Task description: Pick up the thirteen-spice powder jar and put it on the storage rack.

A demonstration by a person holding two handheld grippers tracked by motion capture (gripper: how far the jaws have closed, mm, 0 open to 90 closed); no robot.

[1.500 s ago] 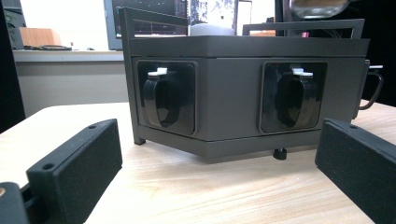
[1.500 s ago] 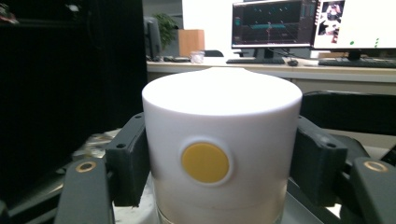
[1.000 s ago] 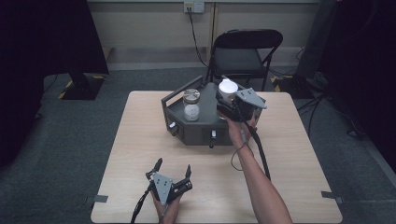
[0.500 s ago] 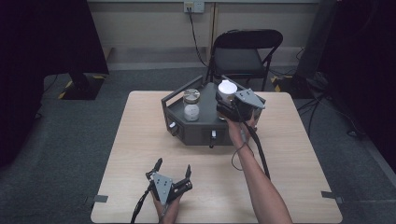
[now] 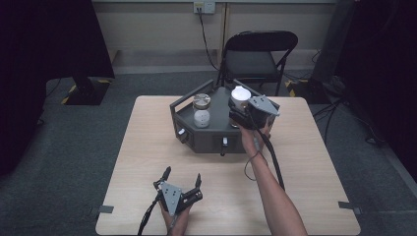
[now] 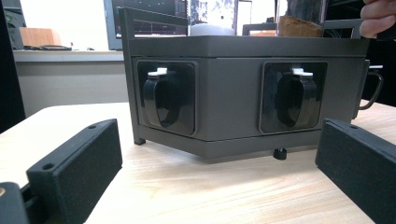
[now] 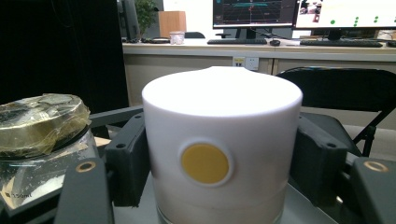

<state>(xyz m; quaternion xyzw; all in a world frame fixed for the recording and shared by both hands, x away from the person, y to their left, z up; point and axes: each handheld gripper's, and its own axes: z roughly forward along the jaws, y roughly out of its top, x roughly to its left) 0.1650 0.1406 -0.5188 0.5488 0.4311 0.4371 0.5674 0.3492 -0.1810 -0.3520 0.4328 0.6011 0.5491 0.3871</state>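
High view: pale wooden table (image 5: 147,147), grey carpet (image 5: 74,162), folding chair (image 5: 258,54)

The glass jar (image 7: 42,154) seemingly reads "150ml" near its base.

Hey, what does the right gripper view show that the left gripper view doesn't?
Right gripper view: the right claw shut on a white-capped jar with a round yellow dot, beside a glass jar with a taped lid.

Left gripper view: the open left claw low on the wooden table, facing two black latches on the grey box.

Both: that box's top and a background desk.
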